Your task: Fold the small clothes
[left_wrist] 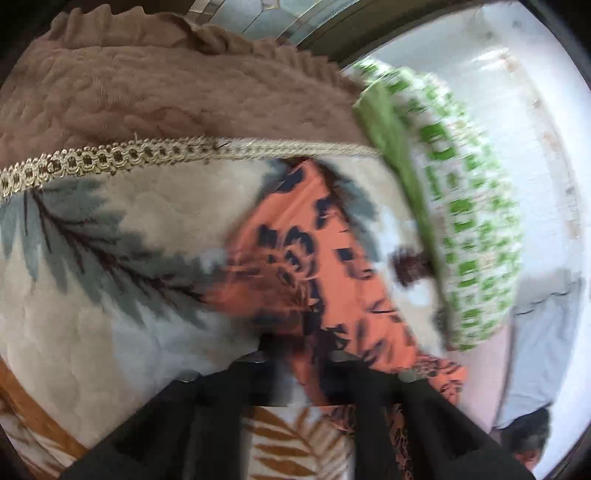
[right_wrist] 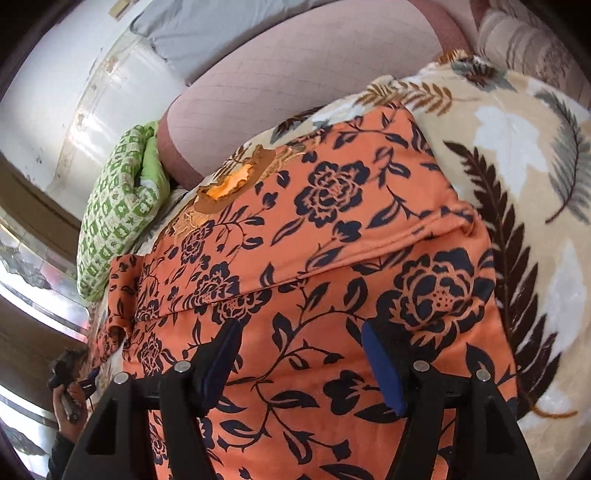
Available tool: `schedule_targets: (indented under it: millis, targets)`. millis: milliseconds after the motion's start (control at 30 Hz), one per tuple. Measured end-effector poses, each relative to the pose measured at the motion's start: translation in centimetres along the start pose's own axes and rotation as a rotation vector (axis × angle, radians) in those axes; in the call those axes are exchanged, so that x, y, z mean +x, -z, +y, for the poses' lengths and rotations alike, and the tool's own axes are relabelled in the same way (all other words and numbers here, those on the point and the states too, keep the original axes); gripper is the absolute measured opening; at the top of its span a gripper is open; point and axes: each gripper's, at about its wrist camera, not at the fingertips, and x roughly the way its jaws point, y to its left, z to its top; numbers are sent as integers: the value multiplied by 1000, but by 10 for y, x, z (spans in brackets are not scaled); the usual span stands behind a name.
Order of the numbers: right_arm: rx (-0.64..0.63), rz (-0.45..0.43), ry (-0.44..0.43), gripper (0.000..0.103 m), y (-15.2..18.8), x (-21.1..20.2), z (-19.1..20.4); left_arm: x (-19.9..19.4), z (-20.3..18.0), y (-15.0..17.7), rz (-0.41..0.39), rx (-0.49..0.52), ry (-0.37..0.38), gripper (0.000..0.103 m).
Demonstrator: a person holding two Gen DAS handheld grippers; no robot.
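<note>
Garment [right_wrist: 332, 236] lengthwise, neckline [right_wrist: 225, 192] far end

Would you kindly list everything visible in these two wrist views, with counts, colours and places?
floral garment: one, orange with dark blue flowers, spread partly folded on the blanket.
leaf-print blanket: one, cream with grey and brown leaves, under the garment.
green bundle: one, green-and-white pattern, at the garment's far left edge.
brown quilt: one, with braid trim, beyond the blanket.
pink sheet: one, behind the blanket.
grey pillow: one, by the wall.
right gripper: black with blue pads, open over the garment.
left gripper: black, blurred, shut at the garment's edge.
</note>
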Motion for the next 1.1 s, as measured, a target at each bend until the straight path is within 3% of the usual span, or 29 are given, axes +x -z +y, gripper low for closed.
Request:
schedule_targets:
  millis: [33,100,233,300,400,500,567,600,767,800,867,900,967,1033,1100]
  targets:
    - [6,2,-7,71,1,1,-3,-1,-2,0,-4,4,-17,3]
    - [20,9,-20,71,3,3,-9,-14,-32,3,-58,113,-64,3]
    - [52,11,-59,71,4,6,-19,-58,-138,43,-188,434,-7,3]
    - [53,11,-66,71,3,7,-18,-77,-206,86,-226,609,83,3]
    - [77,12,-103,71,1,6,-20,-90,-285,164,-221,803,228,3]
    - [105,4,-121,71,-3,3,-24,-81,-343,257,-139,966,347,4]
    - [127,-4,-136,71,-5,-1,-27,-63,-364,317,-80,1081,372,4]
    - [140,-7,-144,71,-6,-2,-29,-44,-370,355,-49,1137,364,5]
    - [187,-35,-180,71,-13,-12,-37,58,-360,458,150,1259,219,21]
    - [186,-41,-181,71,-15,-13,-37,82,-355,473,231,1280,188,28]
    - [184,-46,-178,71,-17,-14,-38,113,-335,493,431,1279,109,30]
    - [184,-48,-173,71,-18,-14,-40,118,-325,493,481,1276,92,30]
    - [196,-51,-165,71,-20,-15,-43,101,-317,483,439,1309,115,36]
    - [211,-61,-168,73,-21,-17,-46,73,-313,459,380,1294,185,58]
    - [207,-57,-193,74,-20,-18,-45,36,-302,415,289,1242,258,70]
